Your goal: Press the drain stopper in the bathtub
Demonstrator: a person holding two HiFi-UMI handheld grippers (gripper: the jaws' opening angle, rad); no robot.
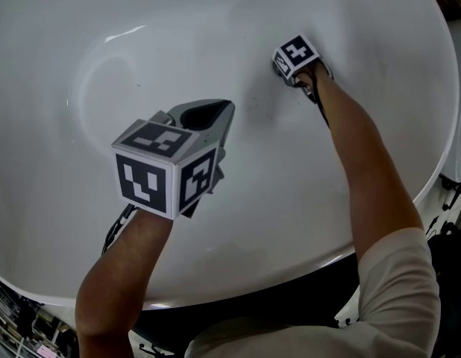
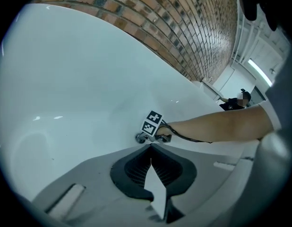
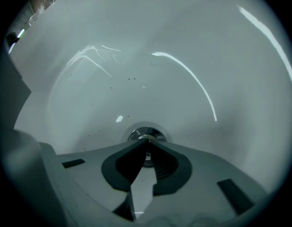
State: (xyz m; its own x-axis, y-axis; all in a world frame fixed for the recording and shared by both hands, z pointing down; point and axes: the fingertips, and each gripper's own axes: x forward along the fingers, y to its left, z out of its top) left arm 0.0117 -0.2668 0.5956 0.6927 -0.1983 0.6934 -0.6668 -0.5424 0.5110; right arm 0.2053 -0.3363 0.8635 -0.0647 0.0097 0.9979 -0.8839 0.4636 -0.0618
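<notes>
The chrome drain stopper [image 3: 145, 133] sits at the bottom of the white bathtub [image 1: 215, 21]. My right gripper [image 3: 146, 139] is shut, its closed tips resting right on the stopper's near edge. In the head view the right gripper [image 1: 278, 67] reaches deep into the tub and covers most of the stopper. My left gripper [image 1: 227, 104] hovers shut and empty above the tub's middle, well short of the drain. From the left gripper view, the left gripper [image 2: 151, 144] points toward the right gripper [image 2: 146, 135] and the stopper [image 2: 140, 137].
The tub's near rim [image 1: 290, 268] curves across the bottom of the head view, with dark floor and clutter [image 1: 22, 319] beyond it. A brick wall [image 2: 184, 18] rises behind the tub. A person [image 2: 238, 98] stands far off.
</notes>
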